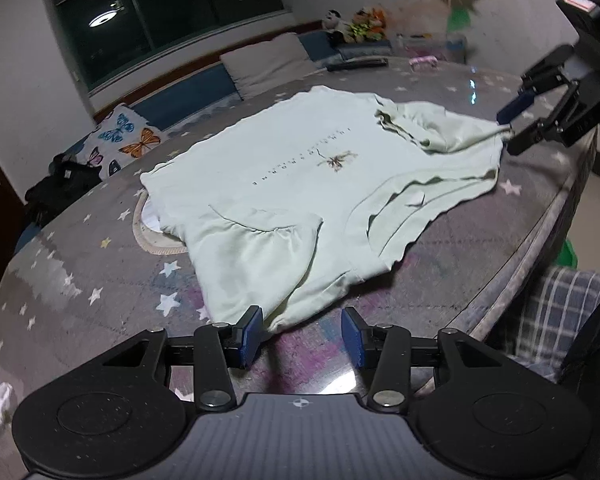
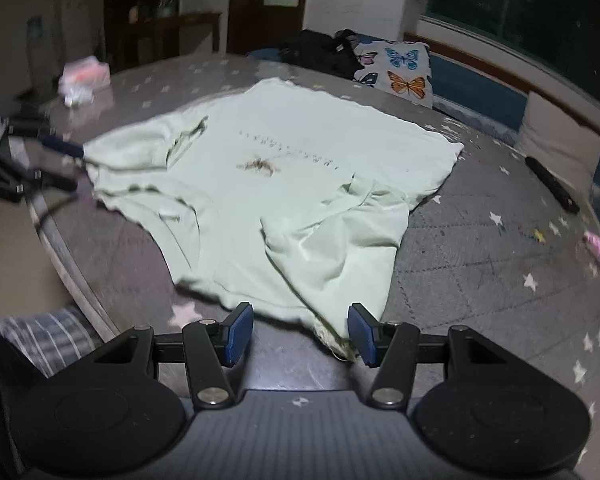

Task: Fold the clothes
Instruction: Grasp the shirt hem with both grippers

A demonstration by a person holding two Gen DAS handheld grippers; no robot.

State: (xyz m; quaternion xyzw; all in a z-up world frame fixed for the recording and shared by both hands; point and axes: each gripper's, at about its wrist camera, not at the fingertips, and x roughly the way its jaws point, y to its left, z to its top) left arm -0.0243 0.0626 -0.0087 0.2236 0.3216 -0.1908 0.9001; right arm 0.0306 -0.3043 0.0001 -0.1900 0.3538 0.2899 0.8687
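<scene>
A pale green T-shirt [image 1: 292,176] with a small print lies spread on the round table [image 1: 100,248], both sleeves folded inward. My left gripper [image 1: 302,334] is open, its jaws wide apart at the edge of one sleeve. My right gripper [image 2: 300,334] is open, with the other sleeve's corner lying between its pads. In the left wrist view the right gripper [image 1: 510,130] sits at the far sleeve tip. In the right wrist view the left gripper [image 2: 74,168] is blurred at the opposite sleeve, and the T-shirt [image 2: 284,168] fills the middle.
The star-patterned table cover reaches a rim [image 1: 556,216] near a person in plaid [image 1: 548,312]. A woven mat [image 1: 148,236] sticks out under the shirt. Remotes [image 1: 356,65], a pink object [image 2: 596,250], tissues [image 2: 82,80], a butterfly cushion [image 2: 404,70] and a black bag [image 2: 320,54] lie around.
</scene>
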